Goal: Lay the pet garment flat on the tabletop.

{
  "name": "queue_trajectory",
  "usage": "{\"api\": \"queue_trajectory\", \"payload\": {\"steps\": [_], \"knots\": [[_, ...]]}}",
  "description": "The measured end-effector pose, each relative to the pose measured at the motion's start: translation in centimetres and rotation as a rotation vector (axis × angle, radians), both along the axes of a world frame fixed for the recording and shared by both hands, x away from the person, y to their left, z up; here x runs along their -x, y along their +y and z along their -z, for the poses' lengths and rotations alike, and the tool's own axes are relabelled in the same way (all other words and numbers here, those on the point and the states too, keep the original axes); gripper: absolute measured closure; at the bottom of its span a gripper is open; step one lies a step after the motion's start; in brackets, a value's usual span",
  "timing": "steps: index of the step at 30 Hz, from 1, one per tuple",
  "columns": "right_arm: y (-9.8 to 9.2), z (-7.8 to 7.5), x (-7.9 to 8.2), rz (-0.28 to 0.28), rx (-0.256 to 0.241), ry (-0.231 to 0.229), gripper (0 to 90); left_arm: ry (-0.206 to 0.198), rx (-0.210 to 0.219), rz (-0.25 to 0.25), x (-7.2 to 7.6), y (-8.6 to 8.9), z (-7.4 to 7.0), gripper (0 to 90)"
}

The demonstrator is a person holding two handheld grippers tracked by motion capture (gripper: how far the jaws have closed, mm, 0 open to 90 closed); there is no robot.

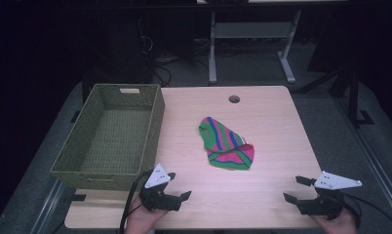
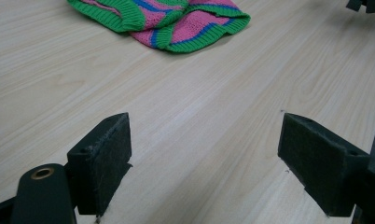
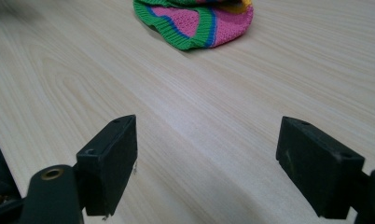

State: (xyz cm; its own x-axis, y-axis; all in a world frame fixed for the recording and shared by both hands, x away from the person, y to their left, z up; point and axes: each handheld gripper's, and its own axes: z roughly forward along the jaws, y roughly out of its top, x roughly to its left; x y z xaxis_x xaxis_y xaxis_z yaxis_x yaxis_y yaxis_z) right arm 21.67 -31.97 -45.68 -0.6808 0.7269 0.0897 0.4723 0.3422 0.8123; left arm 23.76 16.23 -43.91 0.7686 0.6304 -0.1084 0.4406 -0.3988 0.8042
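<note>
Left gripper (image 1: 178, 186) at 7 o'clock on the table (image 1: 282, 126), jaws spread wide over bare wood, nothing between them; right gripper (image 1: 295, 189) at 5 o'clock, jaws likewise wide apart and empty; striped knitted garment (image 1: 225, 145) lies crumpled near table centre, apart from both; woven basket (image 1: 155, 122) at 9 o'clock.

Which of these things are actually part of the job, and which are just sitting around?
Part of the job:
- striped knitted cloth, lying crumpled mid-table
- left gripper, fingers open
- right gripper, fingers open

Just there, as far as one can tell:
- woven basket, empty, at the table's left
- table
- desk frame behind
</note>
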Motion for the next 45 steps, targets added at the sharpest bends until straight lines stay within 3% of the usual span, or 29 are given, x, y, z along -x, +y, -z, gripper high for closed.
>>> {"api": "queue_trajectory", "payload": {"steps": [16,27,37,45], "knots": [[1.3,-0.7,-0.1,-0.035,0.013,0.002,20.9,0.002,0.001,0.016,0.1,0.1,0.1,16.9],[3.0,-1.3,-1.3,-0.088,0.027,0.036,22.2,0.001,-0.008,0.019,0.0,-0.1,0.1,16.9],[4.1,-2.7,-2.6,-0.134,0.063,0.035,22.8,-0.002,-0.018,0.026,-0.1,0.0,0.1,16.9],[5.2,-3.4,-4.1,-0.165,0.068,0.092,24.6,0.003,-0.029,0.039,-0.2,-0.3,0.3,16.8]]}}
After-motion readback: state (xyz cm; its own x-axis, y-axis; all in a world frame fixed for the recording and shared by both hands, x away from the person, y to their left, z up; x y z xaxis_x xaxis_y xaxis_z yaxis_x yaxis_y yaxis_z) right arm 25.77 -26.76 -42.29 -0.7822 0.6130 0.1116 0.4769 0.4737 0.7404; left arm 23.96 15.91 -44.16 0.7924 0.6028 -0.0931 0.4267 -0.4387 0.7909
